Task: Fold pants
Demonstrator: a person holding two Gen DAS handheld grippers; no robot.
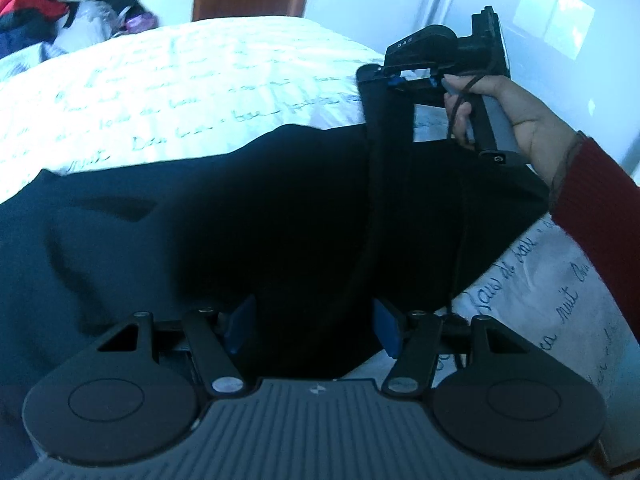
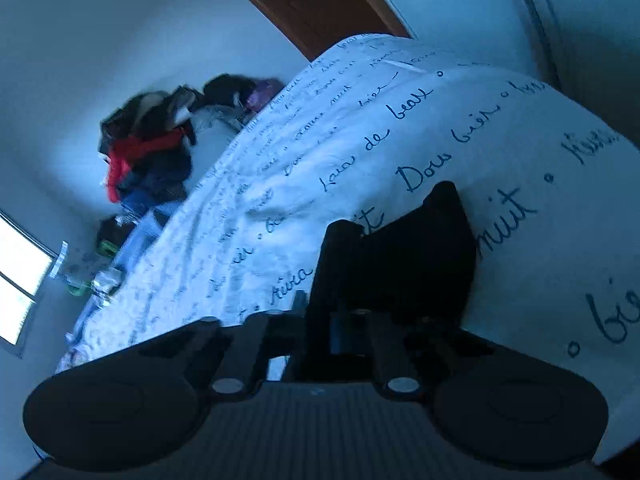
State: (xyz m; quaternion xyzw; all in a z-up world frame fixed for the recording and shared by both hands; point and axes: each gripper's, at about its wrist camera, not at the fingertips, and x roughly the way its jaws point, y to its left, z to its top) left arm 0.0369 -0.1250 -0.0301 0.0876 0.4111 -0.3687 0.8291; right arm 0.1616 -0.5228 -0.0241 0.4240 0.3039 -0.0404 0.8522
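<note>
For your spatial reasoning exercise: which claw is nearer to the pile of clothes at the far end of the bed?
Neither clearly. The pile of clothes lies far across the bed from both; the left claw hovers open over the black pants, and the right claw is shut on their edge.

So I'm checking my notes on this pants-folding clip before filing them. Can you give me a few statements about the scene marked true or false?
1. The pants are dark and lie on a white bedspread printed with handwriting. True.
2. The left hand-held gripper is clamped shut on the pants. False: its blue pads stand apart over the cloth.
3. The right hand-held gripper is shut with dark cloth at its fingers. True.
4. The hand holding the right hand-held gripper has a green sleeve. False: the sleeve is dark red.
5. A pile of clothes sits at the far end of the bed. True.
</note>
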